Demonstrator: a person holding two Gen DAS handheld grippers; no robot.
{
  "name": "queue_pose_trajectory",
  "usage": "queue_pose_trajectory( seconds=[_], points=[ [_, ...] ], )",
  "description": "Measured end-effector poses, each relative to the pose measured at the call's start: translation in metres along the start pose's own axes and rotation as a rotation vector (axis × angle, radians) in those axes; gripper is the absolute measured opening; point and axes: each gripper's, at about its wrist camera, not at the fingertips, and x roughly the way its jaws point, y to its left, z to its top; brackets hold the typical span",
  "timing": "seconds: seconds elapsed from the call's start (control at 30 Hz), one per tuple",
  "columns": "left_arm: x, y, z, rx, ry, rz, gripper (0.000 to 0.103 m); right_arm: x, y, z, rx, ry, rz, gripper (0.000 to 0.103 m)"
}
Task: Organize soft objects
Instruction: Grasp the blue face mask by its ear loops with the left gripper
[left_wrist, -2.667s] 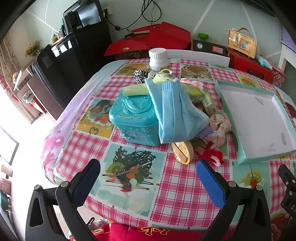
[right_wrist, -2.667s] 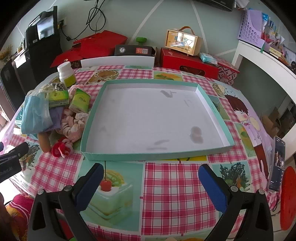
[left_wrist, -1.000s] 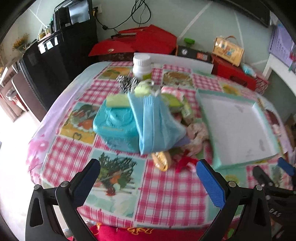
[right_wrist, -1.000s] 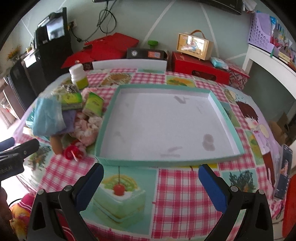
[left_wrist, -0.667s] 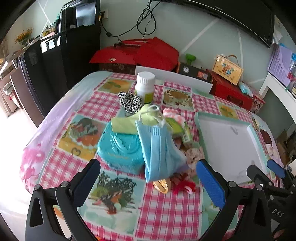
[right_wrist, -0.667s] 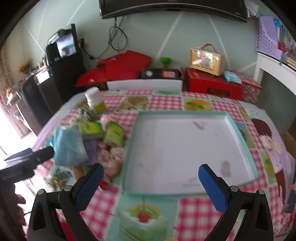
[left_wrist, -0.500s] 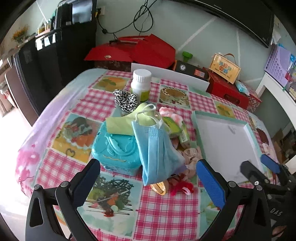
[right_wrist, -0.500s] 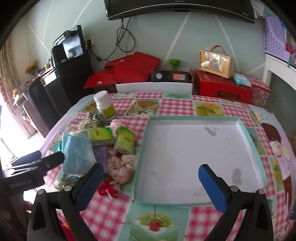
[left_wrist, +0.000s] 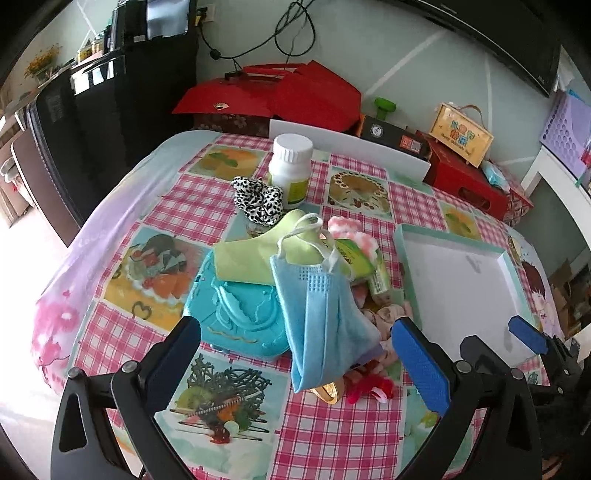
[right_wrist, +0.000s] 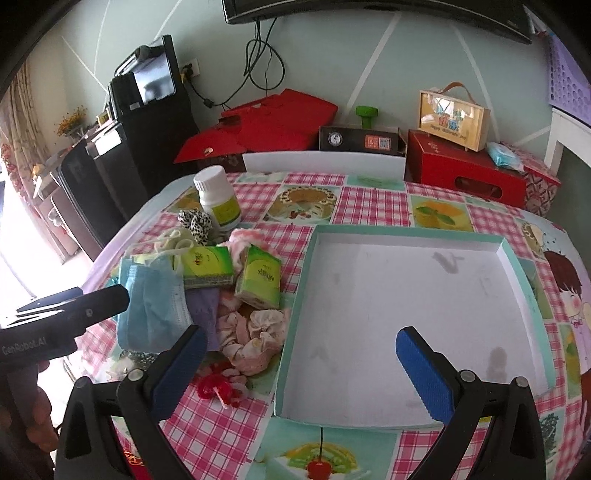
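Nearest, we see our two grippers, each with blue-padded black fingers spread wide and holding nothing: the left gripper hovers over the near edge of the pile, the right gripper over the near edge of the shallow teal-rimmed white cardboard tray. That tray holds nothing; faint grey smudges mark its floor.

Just left of the tray lies the heap of soft things on the round desk with the pink-checked picture cloth. We count one red fluffy hair tie nearest, touching one crumpled pink floral scrunchie. Beyond those, one pale blue pleated face mask drapes over one turquoise embossed plastic case, with one lime green cloth mask on the case's far end. One gold-rimmed object peeks from under the blue mask; we cannot tell what it is. Two green tissue packets sit between the masks and the tray, against a pink-and-white fluffy piece. Farther off, one black-and-white spotted scrunchie touches one white plastic bottle with a green label.

Open cloth lies near us and on the far side of the tray.
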Motion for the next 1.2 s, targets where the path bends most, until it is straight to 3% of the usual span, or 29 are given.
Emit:
queue_pose_trajectory(
  seconds=[0.27, 0.43, 0.5, 0.7, 0.8, 1.2],
  points=[
    [0.014, -0.007, 0.003, 0.042, 0.040, 0.030, 0.072, 0.007, -0.002, 0.001, 0.013, 0.011, -0.009, 0.103],
    [0.017, -0.009, 0.002, 0.059, 0.036, 0.059, 0.061, 0.008, -0.003, 0.002, 0.022, 0.016, -0.010, 0.103],
    [0.016, -0.009, 0.002, 0.061, 0.032, 0.056, 0.048, 0.010, -0.003, 0.002, 0.024, 0.022, -0.015, 0.103],
    [0.016, -0.009, 0.002, 0.075, 0.027, 0.054, 0.022, 0.012, -0.001, 0.002, 0.019, 0.034, -0.027, 0.103],
    [0.018, -0.008, 0.001, 0.076, 0.030, 0.046, 0.014, 0.012, -0.001, 0.002, 0.019, 0.037, -0.031, 0.103],
    [0.015, 0.000, 0.000, 0.049, 0.024, -0.005, 0.009, 0.014, 0.005, 0.005, 0.003, 0.051, -0.047, 0.103]
  ],
)
